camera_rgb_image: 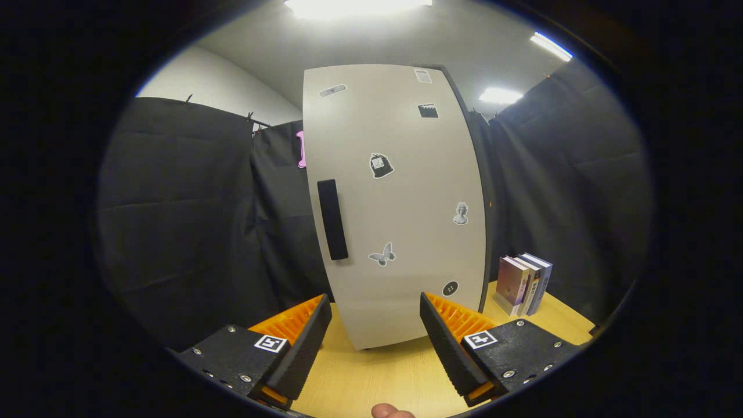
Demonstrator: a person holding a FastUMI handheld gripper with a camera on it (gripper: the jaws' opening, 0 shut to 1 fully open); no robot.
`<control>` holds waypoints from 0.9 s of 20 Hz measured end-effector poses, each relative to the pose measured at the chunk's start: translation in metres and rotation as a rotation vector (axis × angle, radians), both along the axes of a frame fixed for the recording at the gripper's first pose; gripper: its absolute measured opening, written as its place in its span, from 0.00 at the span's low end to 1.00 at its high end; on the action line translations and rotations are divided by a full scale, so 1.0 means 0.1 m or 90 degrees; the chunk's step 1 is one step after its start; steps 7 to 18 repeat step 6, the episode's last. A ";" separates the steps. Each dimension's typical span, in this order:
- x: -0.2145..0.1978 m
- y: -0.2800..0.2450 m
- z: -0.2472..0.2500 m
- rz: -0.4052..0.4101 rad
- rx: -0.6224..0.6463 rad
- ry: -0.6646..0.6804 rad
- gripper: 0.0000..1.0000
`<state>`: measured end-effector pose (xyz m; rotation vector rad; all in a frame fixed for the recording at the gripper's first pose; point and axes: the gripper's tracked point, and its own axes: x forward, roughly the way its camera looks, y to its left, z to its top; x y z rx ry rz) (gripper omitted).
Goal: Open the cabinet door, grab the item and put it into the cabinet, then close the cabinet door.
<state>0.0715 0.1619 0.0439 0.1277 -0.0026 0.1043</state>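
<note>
the cabinet (400, 197) stands upright on the wooden tabletop (371, 377), its pale door (406, 232) closed and dotted with small stickers. left of the cabinet's middle, a dark vertical handle (332, 219) sits near the door's left edge. the hand-held gripper (376, 328) hovers low in front of the cabinet, released, its fingers spread wide with nothing between them and the door's lower edge just ahead. right of the cabinet, a few books (523, 283) stand upright on the tabletop, close to its side.
</note>
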 end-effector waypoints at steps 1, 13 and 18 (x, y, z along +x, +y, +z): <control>0.01 0.00 -0.01 -0.001 0.000 0.003 0.95; 0.01 -0.02 -0.02 -0.001 0.007 0.005 0.95; 0.01 -0.02 -0.02 -0.001 0.007 0.005 0.95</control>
